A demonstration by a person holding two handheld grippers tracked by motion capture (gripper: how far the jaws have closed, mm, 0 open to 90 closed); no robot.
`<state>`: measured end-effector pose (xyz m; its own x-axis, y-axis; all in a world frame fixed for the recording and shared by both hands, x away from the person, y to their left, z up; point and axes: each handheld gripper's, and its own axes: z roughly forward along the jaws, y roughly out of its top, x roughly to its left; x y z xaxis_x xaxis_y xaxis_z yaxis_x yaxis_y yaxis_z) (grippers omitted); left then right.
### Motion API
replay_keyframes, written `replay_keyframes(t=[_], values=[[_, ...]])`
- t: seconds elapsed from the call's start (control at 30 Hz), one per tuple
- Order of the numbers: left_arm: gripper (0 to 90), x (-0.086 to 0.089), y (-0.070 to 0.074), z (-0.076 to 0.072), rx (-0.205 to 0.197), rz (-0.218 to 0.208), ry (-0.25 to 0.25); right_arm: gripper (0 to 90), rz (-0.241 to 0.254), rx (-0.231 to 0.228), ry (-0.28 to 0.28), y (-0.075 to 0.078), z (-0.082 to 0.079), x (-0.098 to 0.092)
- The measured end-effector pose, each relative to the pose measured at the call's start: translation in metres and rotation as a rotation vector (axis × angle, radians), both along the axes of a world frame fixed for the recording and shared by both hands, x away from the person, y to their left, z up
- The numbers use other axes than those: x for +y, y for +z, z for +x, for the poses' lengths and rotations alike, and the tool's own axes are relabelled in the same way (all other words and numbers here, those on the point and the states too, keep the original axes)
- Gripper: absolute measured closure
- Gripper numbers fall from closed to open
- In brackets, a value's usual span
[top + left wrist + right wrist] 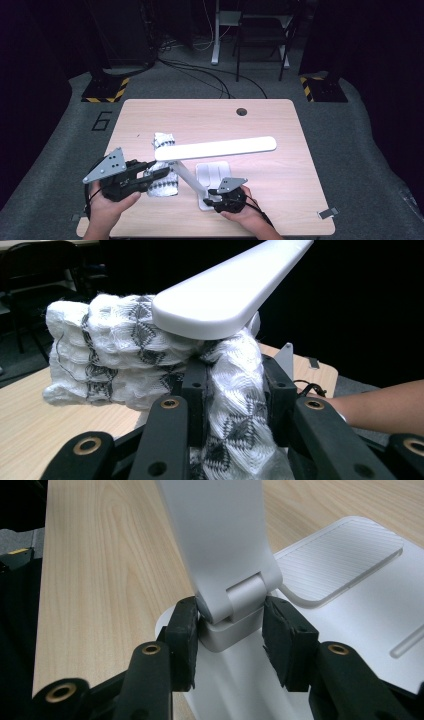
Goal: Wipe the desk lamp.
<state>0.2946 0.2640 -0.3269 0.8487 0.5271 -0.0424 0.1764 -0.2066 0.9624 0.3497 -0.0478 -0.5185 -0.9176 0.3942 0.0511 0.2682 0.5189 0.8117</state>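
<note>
White patterned cloth (130, 360) is clamped in left tongs (235, 390), pressed against lamp head (230, 290) above counter (210, 115). Lamp hinge (235, 600) at lamp base (360, 595) is clamped by right tongs (227, 630).

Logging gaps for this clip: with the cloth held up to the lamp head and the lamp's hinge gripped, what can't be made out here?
- High view: left gripper tips merge with the cloth; the grip is unreadable there.
- High view: the lamp head hides part of the cloth.
- Left gripper view: the head's underside is covered by the cloth.
- Right gripper view: the lamp base is cut off by the frame edge; right gripper.
</note>
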Motion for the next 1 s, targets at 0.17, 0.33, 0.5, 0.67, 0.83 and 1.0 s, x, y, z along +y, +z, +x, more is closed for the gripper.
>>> replay_keyframes(t=[0.17, 0.33, 0.5, 0.67, 0.83, 1.0], values=[[70.3, 0.000, -0.008, 0.001, 0.019, -0.007, -0.010, 58.5, 0.007, 0.008, -0.015, 0.000, -0.001, 0.001], [70.3, -0.003, -0.015, 0.003, 0.034, 0.017, -0.014, 58.5, 0.007, 0.008, -0.016, 0.000, -0.001, 0.001], [70.3, -0.003, -0.024, 0.006, 0.052, 0.012, -0.016, 58.4, 0.012, 0.006, -0.018, 0.000, -0.001, 0.001], [70.0, -0.001, -0.035, 0.010, 0.073, -0.008, -0.009, 58.3, 0.011, 0.005, -0.019, 0.000, -0.001, 0.001], [69.7, 0.003, -0.042, 0.013, 0.082, -0.007, 0.009, 52.6, 0.038, 0.045, -0.024, -0.001, -0.001, 0.002], [69.7, 0.008, -0.048, 0.016, 0.092, -0.004, 0.032, 48.7, 0.030, 0.035, -0.014, 0.000, -0.002, 0.002]])
